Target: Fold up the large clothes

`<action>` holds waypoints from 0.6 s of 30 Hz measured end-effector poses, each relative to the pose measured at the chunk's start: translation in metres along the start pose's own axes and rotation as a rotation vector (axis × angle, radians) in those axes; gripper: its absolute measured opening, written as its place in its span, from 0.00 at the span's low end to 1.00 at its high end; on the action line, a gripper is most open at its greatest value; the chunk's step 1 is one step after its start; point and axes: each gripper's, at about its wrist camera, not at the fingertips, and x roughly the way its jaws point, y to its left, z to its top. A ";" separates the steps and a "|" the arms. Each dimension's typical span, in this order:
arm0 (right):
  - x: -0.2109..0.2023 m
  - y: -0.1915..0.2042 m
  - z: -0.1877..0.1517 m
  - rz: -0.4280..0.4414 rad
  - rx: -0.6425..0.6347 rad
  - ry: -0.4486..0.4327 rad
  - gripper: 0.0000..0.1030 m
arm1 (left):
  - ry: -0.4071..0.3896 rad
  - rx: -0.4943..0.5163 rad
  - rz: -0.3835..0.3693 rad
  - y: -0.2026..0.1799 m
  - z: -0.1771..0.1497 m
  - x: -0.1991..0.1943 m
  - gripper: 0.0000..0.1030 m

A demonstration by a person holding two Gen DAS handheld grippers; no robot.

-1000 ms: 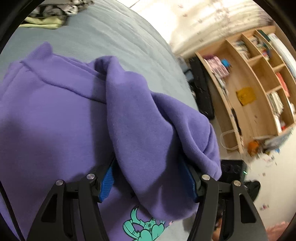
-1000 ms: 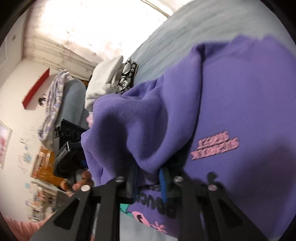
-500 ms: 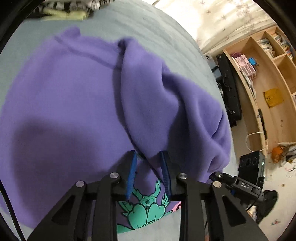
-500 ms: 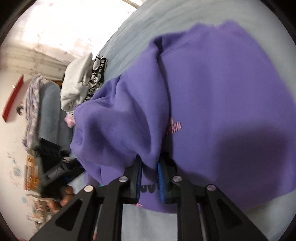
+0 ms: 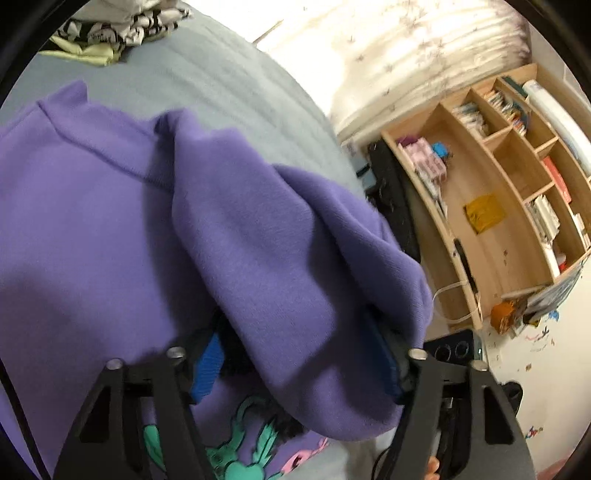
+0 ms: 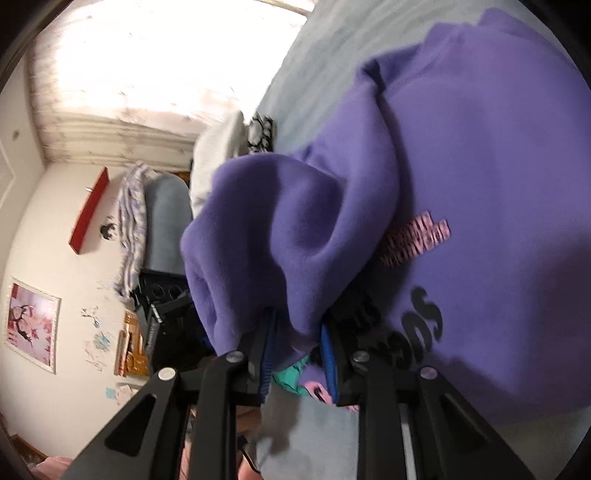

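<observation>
Left wrist view: a purple fleece sweatshirt (image 5: 110,229) lies on the grey bedspread (image 5: 221,85), soft and matte, one thick fold draped between the left gripper (image 5: 299,354) fingers, whose jaws stand wide apart. At 2 o'clock a wooden bookshelf (image 5: 498,206) stands by the bed's edge; crumpled clothes (image 5: 110,33) sit at 11 o'clock. Right wrist view: the right gripper (image 6: 295,354) jaws sit partly apart with bunched fleece between them, pink lettering (image 6: 417,236) at 2 o'clock, bare bedspread (image 6: 317,62) at 12.
</observation>
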 end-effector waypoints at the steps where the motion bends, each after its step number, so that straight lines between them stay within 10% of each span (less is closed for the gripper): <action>1: -0.003 0.001 0.001 0.005 -0.004 -0.018 0.20 | -0.017 -0.006 0.008 -0.001 0.002 -0.002 0.31; 3: -0.008 0.001 0.002 -0.014 -0.010 -0.047 0.11 | -0.020 -0.020 0.090 -0.001 0.008 -0.002 0.08; 9: -0.021 0.019 -0.006 -0.154 -0.069 -0.110 0.08 | 0.030 -0.004 0.343 -0.026 0.007 -0.016 0.05; 13: -0.009 0.011 -0.023 -0.351 -0.036 -0.049 0.07 | 0.243 0.026 0.654 -0.030 -0.019 0.012 0.05; 18: 0.004 -0.010 -0.038 -0.434 -0.012 -0.022 0.07 | 0.224 -0.037 0.682 -0.017 -0.028 0.014 0.07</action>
